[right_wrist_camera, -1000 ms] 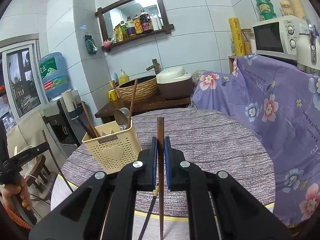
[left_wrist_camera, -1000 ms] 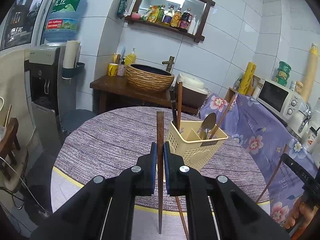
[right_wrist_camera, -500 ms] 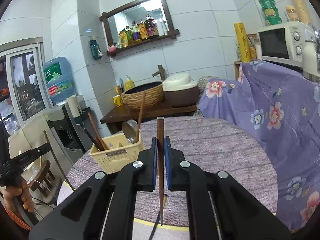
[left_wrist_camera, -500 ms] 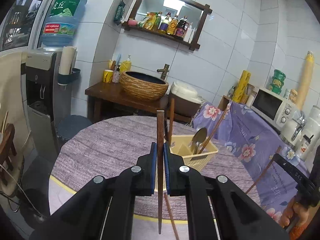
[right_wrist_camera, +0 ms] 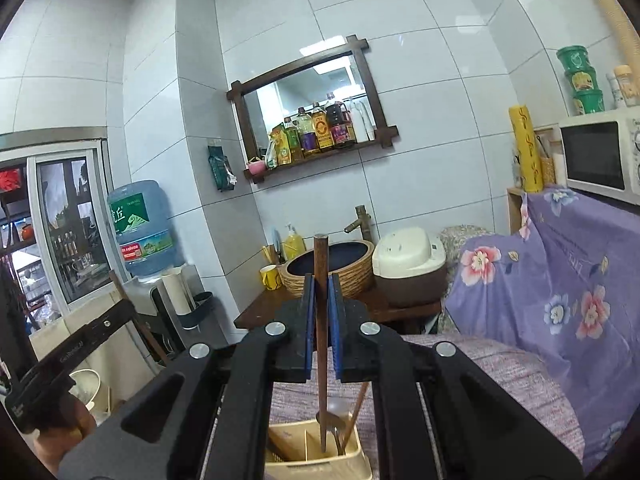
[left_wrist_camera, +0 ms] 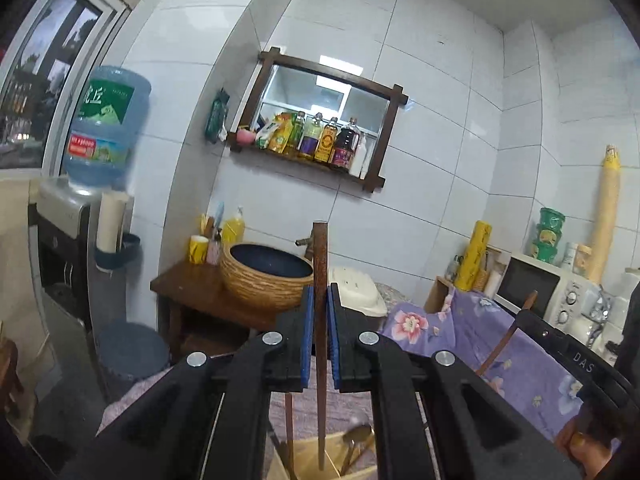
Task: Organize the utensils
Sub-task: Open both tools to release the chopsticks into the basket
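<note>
Both tongs, left [left_wrist_camera: 320,322] and right [right_wrist_camera: 321,316], each pinch an upright chopstick [left_wrist_camera: 320,280] above the holder [right_wrist_camera: 316,454].

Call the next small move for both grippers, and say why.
Probably lower both a little further, then open. The left gripper holds its chopstick upright with the tip over the yellow utensil caddy; the right gripper holds its chopstick with the tip already among the spoons in the caddy. Neither visibly rests on the bottom yet.

chopstick [right_wrist_camera: 322,400] in holder [right_wrist_camera: 316,462]; holder on table [right_wrist_camera: 500,376]
</note>
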Demonstrator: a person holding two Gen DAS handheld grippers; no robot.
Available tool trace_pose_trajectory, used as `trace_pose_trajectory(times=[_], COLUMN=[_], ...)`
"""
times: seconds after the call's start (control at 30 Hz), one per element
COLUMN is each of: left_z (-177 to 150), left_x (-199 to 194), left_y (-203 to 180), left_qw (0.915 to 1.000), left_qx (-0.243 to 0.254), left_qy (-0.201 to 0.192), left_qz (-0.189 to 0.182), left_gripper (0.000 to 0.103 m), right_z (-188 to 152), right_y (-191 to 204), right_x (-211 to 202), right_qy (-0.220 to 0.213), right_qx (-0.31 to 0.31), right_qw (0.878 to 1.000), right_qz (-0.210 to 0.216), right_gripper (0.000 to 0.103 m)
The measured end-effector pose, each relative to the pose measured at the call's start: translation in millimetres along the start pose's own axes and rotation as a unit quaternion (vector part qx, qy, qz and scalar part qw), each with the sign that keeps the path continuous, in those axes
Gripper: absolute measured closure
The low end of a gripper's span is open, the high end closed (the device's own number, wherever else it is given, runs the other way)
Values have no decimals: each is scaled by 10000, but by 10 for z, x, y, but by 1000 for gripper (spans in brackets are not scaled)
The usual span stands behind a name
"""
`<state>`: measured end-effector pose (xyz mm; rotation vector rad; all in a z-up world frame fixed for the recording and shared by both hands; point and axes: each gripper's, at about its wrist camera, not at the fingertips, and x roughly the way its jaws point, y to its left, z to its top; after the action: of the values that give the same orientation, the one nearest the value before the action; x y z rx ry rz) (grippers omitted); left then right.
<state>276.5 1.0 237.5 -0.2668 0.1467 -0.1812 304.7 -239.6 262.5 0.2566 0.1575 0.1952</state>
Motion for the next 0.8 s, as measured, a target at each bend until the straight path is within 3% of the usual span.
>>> trace_pose_trajectory(times=[0.37, 0.53, 0.8], left_z=[-958, -1194, -1334], left_x=[399, 487, 496], left_y=[83, 146, 159], left_qw=[9971, 9938, 9905], left_qx=[115, 134, 201], left_qy=[726, 1090, 1355], left_qz=[173, 169, 88], left_gripper=[95, 95, 92], right_z=[-782, -1023, -1213], right_y=[-21, -86, -166], right_x=[532, 645, 676], right_qy=[629, 916, 1022], right_qx=[-210, -167, -93], right_qw=[9976, 9955, 9944], right_qz=[-211, -199, -235], right_gripper=[95, 95, 93])
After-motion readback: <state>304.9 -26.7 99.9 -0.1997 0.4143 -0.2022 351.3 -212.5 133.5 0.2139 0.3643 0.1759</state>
